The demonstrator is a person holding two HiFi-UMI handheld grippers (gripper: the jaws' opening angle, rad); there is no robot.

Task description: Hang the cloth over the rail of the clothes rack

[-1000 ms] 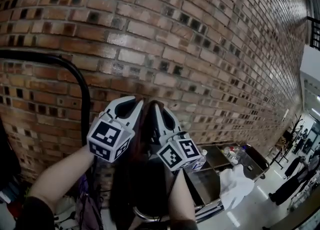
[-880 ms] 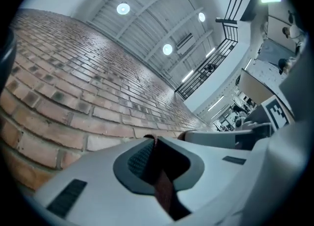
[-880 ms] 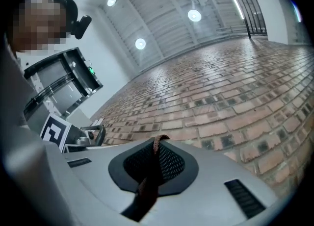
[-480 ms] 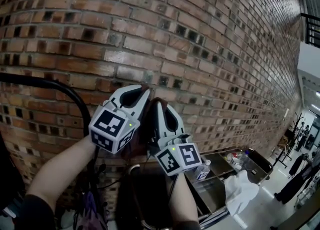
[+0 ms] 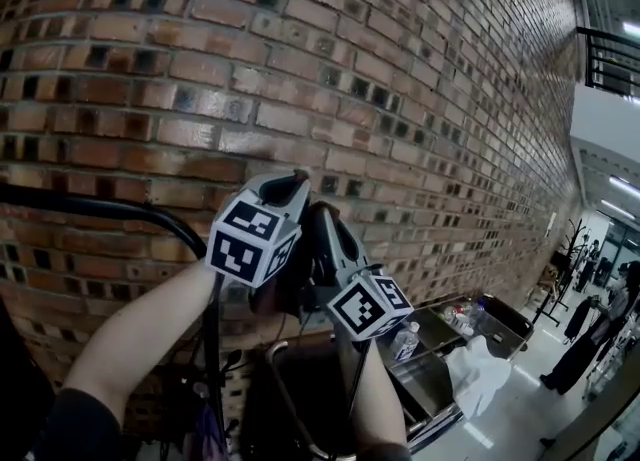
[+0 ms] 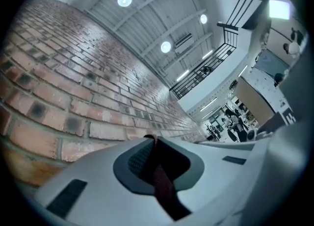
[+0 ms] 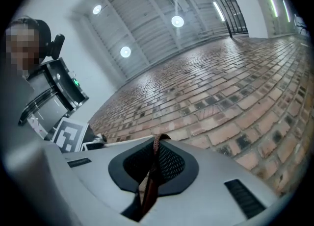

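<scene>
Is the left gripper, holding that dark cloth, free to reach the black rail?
Probably yes: the left gripper, shut on the cloth, is up beside the black rail at its bend, with nothing visible between them, only brick wall behind.

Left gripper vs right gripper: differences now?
Head view: left gripper sits higher and nearer the black rail; right gripper lower. The cloth shows as a broad fold in the left gripper's fingers, a thin edge in the right gripper's. Shared: both shut on the cloth, aimed up at the brick wall.
</scene>
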